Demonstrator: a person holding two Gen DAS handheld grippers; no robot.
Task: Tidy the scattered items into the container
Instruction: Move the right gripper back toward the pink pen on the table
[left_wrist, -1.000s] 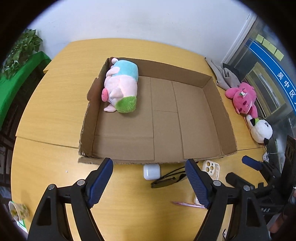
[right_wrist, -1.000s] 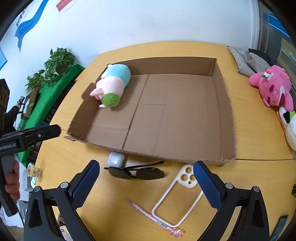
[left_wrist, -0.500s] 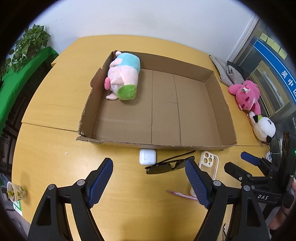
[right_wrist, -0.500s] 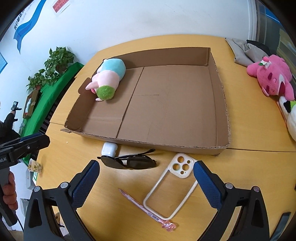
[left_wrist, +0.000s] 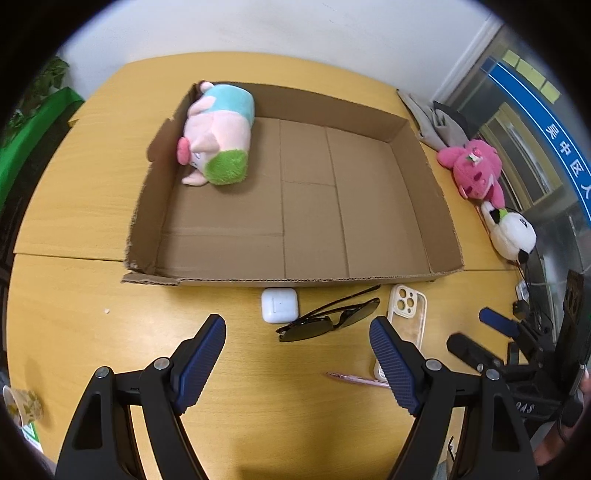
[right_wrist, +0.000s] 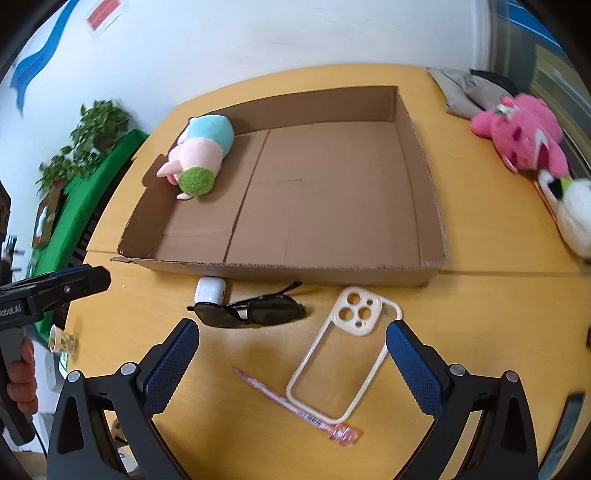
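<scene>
A shallow cardboard box (left_wrist: 424, 192) (right_wrist: 424, 192) lies on the wooden table, with a pink, blue and green plush (left_wrist: 218, 144) (right_wrist: 199, 158) in its far left corner. In front of the box lie a white earbud case (left_wrist: 279, 305) (right_wrist: 210, 290), black sunglasses (left_wrist: 328, 319) (right_wrist: 255, 312), a clear phone case (left_wrist: 406, 314) (right_wrist: 343, 350) and a pink pen (left_wrist: 356, 379) (right_wrist: 295, 406). My left gripper (left_wrist: 297, 363) hangs open above the table, just short of the earbud case and sunglasses. My right gripper (right_wrist: 291, 363) is open over the phone case and pen.
A pink plush (left_wrist: 476, 171) (right_wrist: 524, 136) and a white plush (left_wrist: 511, 230) (right_wrist: 576, 214) lie at the table's right edge, beside grey cloth (left_wrist: 432, 118). A green stand with plants (right_wrist: 85, 166) is left of the table. A paper cup (right_wrist: 61, 338) sits below the left edge.
Both views have tilted up a little, so the box and the loose items sit higher in frame and the pen and phone case show more fully. Both grippers stay open.
</scene>
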